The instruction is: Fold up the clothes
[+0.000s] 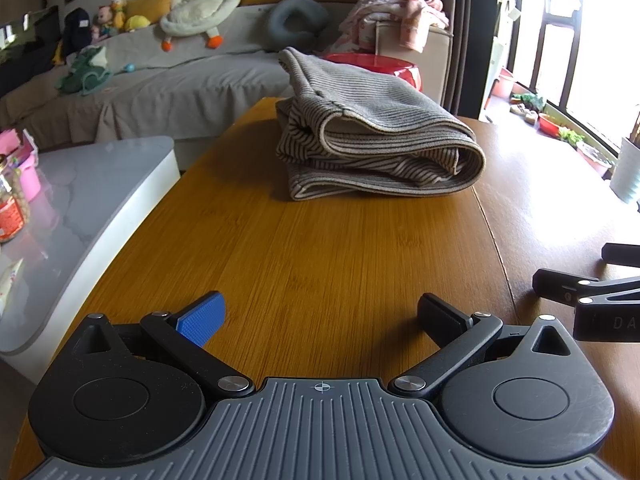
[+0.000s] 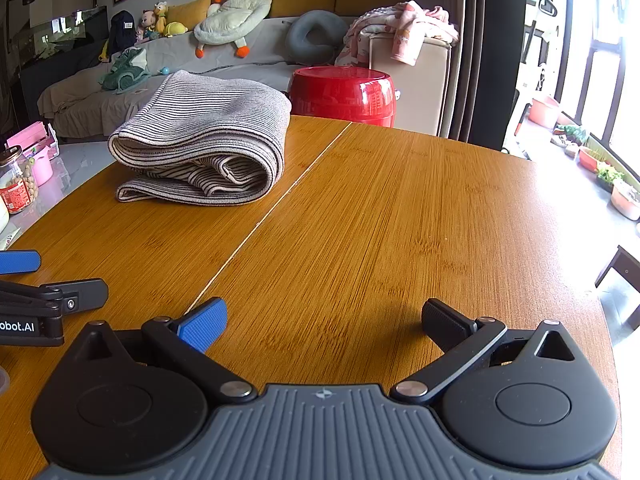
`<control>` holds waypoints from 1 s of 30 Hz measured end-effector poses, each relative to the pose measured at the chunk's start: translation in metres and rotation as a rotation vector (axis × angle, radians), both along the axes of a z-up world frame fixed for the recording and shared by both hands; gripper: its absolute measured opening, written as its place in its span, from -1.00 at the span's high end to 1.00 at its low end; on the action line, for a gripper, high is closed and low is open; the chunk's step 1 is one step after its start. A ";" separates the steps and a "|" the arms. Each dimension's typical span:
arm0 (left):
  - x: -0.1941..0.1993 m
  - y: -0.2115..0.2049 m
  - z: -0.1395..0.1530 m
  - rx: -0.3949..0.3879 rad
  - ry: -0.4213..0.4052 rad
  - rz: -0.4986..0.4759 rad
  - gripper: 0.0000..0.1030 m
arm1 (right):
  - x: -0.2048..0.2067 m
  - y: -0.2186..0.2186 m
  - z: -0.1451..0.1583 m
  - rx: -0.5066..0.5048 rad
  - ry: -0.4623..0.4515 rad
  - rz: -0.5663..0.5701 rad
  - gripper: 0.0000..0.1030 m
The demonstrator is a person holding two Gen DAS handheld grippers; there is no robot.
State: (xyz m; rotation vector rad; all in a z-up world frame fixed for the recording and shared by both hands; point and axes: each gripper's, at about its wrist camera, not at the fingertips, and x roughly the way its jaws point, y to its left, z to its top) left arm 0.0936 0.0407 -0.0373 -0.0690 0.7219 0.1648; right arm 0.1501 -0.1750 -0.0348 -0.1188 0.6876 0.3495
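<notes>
both grippers' spread fingers (image 1: 202, 318) sit well short of folded garment (image 1: 372, 136).

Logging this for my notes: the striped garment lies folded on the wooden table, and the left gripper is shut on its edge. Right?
Not quite. The striped garment lies folded on the wooden table, but the left gripper is open and apart from it, as the left wrist view shows.
</notes>
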 end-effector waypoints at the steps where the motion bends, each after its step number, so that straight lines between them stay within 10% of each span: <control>1: 0.000 0.000 0.000 0.000 0.000 0.005 -1.00 | 0.000 0.000 0.000 0.000 0.000 0.000 -1.00; 30: 0.001 -0.001 0.000 0.001 0.000 0.022 -1.00 | 0.001 0.000 0.000 0.000 0.000 0.000 -1.00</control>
